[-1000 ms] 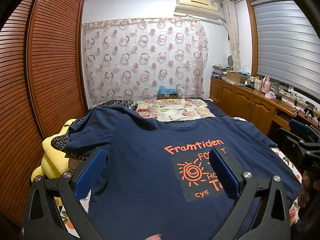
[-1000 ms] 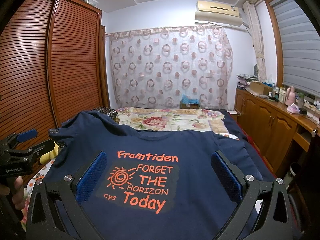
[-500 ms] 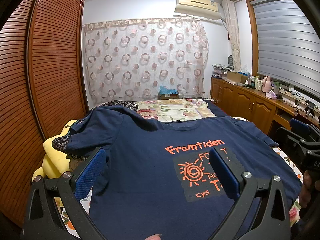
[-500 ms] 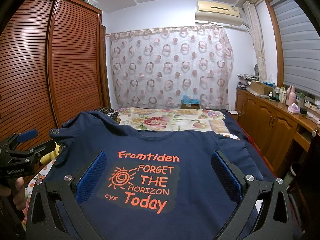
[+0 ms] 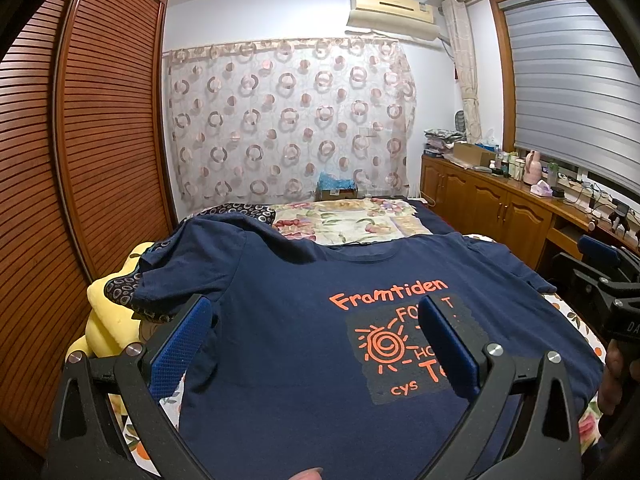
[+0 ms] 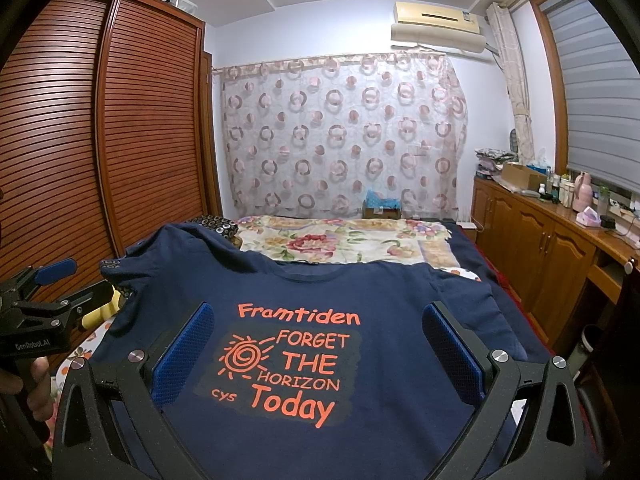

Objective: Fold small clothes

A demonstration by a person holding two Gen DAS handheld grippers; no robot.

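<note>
A navy T-shirt with orange print lies spread face up on the bed, neck towards the far end. Its left sleeve is rumpled over a yellow pillow. My left gripper hovers open above the shirt's left half, nothing between its blue pads. My right gripper hovers open over the printed chest, also holding nothing. Each gripper shows at the edge of the other's view: the right gripper and the left gripper, each held by a hand.
A floral bedspread covers the bed beyond the shirt. A yellow pillow lies at the left edge. A slatted wooden wardrobe stands close on the left; a wooden cabinet with clutter runs along the right. A curtain hangs behind.
</note>
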